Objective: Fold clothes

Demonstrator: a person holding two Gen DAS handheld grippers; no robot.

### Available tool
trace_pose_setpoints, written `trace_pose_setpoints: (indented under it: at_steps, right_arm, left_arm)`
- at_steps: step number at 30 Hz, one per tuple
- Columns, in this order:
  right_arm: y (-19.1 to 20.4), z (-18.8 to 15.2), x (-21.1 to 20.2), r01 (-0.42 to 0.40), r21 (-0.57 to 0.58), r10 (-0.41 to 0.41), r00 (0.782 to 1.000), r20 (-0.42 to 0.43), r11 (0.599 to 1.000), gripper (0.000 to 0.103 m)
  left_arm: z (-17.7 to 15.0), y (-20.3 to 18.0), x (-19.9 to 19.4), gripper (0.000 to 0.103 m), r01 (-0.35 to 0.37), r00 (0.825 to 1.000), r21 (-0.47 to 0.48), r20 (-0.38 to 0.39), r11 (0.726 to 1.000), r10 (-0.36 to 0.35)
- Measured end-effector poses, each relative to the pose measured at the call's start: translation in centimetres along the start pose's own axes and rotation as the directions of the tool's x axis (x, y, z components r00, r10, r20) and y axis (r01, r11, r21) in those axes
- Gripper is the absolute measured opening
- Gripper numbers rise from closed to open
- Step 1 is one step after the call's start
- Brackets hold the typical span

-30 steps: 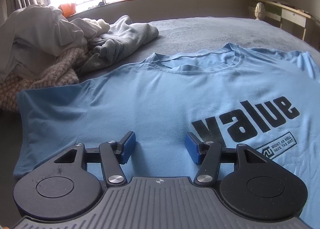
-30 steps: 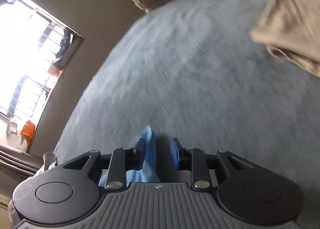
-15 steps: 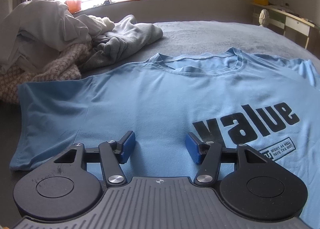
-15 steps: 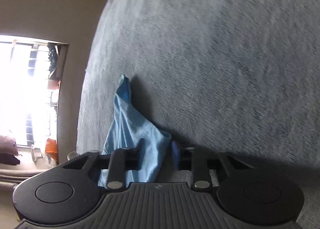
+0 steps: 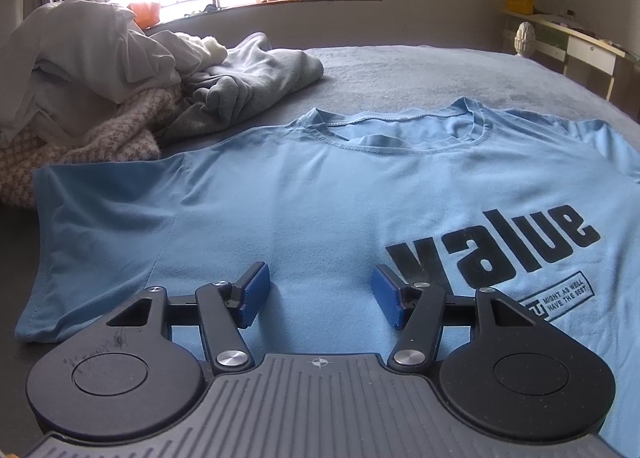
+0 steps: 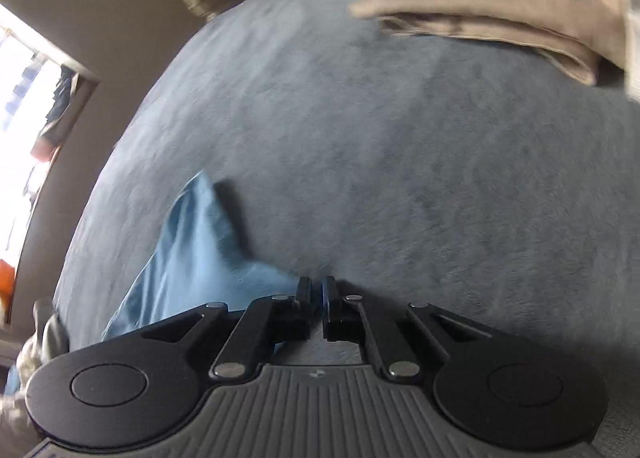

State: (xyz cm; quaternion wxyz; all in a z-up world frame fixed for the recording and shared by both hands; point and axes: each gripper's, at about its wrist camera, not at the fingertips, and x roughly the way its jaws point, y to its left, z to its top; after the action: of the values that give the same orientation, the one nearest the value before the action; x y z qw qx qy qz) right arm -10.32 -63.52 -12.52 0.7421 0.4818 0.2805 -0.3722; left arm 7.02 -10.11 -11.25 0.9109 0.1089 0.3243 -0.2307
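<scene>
Light-blue cotton T-shirt (image 5: 320,194) with black "value" lettering lies spread face up on the grey-blue bedspread (image 5: 420,70), collar toward the window. The right gripper (image 6: 316,290) has pinched a sleeve edge of it, jaws nearly together on the cloth. The left gripper (image 5: 320,290) hovers over the chest, jaws parted, holding nothing. To fold well, the right should probably lift the sleeve only a little and carry it inward while the left pins the body flat.
</scene>
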Motion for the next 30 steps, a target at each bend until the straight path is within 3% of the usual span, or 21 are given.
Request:
trace_pose_setpoints:
  at_steps: [3, 6, 9, 12, 13, 15, 18, 19, 22, 24, 27, 28, 30]
  right_arm:
    - [-0.9, 0.8, -1.1, 0.027, 0.024, -0.03, 0.994, 0.107, 0.999, 0.007]
    - [1.9, -0.1, -1.6, -0.069, -0.177, 0.087, 0.991, 0.101, 0.982, 0.007]
    - [6.7, -2.3, -0.1, -0.172, -0.409, 0.174, 0.984, -0.032, 0.896, 0.007]
    - [9.5, -4.4, 1.2, -0.23, -0.562, 0.196, 0.973, -0.12, 0.794, 0.006]
    - [9.7, -4.4, 1.8, -0.213, -0.582, 0.173, 0.977, -0.123, 0.785, 0.006]
    - [9.5, -3.5, 3.2, -0.134, -0.592, 0.101, 0.991, -0.089, 0.795, 0.004]
    - [7.1, 0.4, 3.9, 0.006, -0.454, 0.022, 0.998, 0.056, 0.891, 0.0]
    - [6.7, 1.2, 3.7, 0.044, -0.423, 0.0, 0.995, 0.102, 0.905, 0.0]
    - [7.8, 1.5, 2.5, -0.054, -0.442, 0.108, 0.989, 0.098, 0.896, 0.002]
    - [10.1, 0.2, 3.1, -0.174, -0.513, 0.189, 0.982, -0.022, 0.841, 0.002]
    - [13.1, -1.5, 6.3, -0.235, -0.572, 0.168, 0.971, -0.169, 0.786, 0.003]
    - [13.6, -1.6, 7.4, -0.219, -0.575, 0.145, 0.974, -0.171, 0.788, 0.003]
    - [13.4, 0.3, 8.8, -0.148, -0.537, 0.127, 0.989, -0.076, 0.83, 0.001]
  left_arm:
    - [0.0, 0.0, 0.0, 0.058, 0.002, 1.0, -0.002, -0.001, 1.0, -0.002]
    - [0.1, 0.0, 0.0, 0.058, 0.003, 1.0, 0.0, -0.006, 1.0, -0.003]
    - [0.1, 0.0, 0.0, 0.058, 0.003, 1.0, 0.0, -0.006, 1.0, -0.003]
    - [0.0, -0.1, 0.0, 0.059, -0.001, 1.0, 0.011, 0.001, 1.0, 0.001]
    - [0.0, -0.1, 0.0, 0.059, -0.001, 1.0, 0.014, 0.002, 1.0, 0.001]
    - [0.0, -0.1, 0.0, 0.06, -0.002, 1.0, 0.012, 0.002, 1.0, 0.002]
    - [0.0, 0.0, 0.0, 0.06, -0.004, 1.0, 0.009, 0.001, 1.0, 0.004]
    - [0.0, 0.0, 0.0, 0.06, -0.004, 1.0, 0.01, 0.0, 1.0, 0.004]
    - [0.1, 0.1, 0.0, 0.061, 0.0, 1.0, 0.009, -0.01, 1.0, 0.0]
    - [0.2, 0.2, 0.0, 0.061, 0.002, 1.0, 0.005, -0.016, 1.0, -0.002]
    - [0.2, 0.2, 0.1, 0.062, 0.001, 1.0, 0.006, -0.017, 1.0, -0.001]
    - [0.2, 0.1, 0.1, 0.062, 0.0, 1.0, 0.01, -0.015, 1.0, 0.0]
    - [0.2, 0.2, 0.1, 0.063, 0.0, 1.0, 0.013, -0.013, 1.0, 0.0]
